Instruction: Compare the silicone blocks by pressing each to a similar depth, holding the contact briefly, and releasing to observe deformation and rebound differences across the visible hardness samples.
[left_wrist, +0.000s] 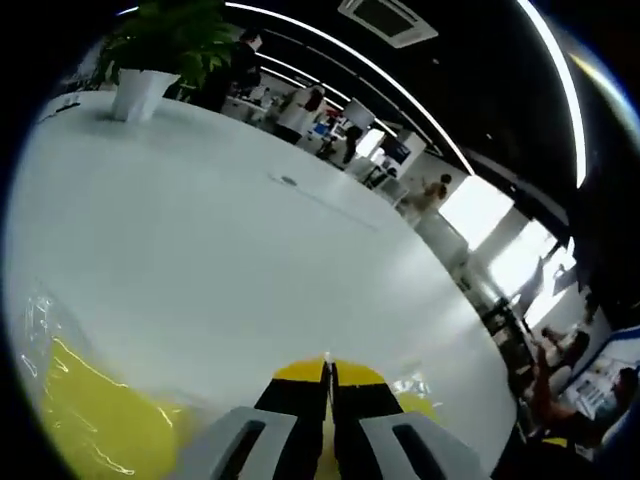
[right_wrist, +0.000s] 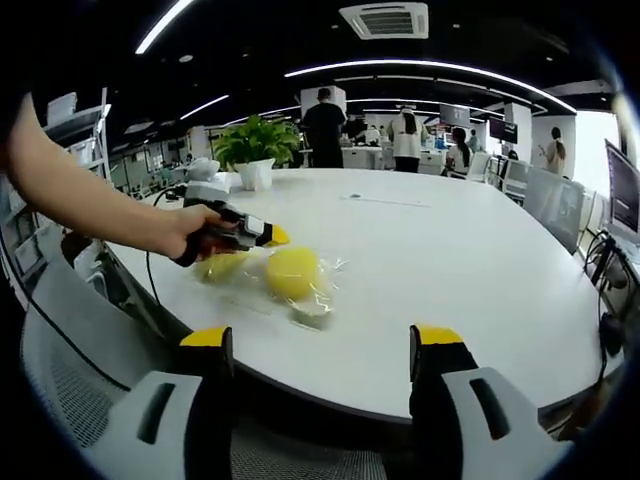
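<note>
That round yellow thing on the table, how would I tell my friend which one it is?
Start at the big white table and look to the near edge, where a hand holds the left gripper. Just beyond that gripper's tip lies the round yellow block, inside a clear plastic bag. It is rounder and brighter than the flatter yellow piece beside it, under the gripper.

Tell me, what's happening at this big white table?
A person's hand holds the left tool, closed, over yellow silicone blocks in clear plastic wrapping on the white table. The right tool waits open, back from the table edge. A potted plant stands farther along.
</note>
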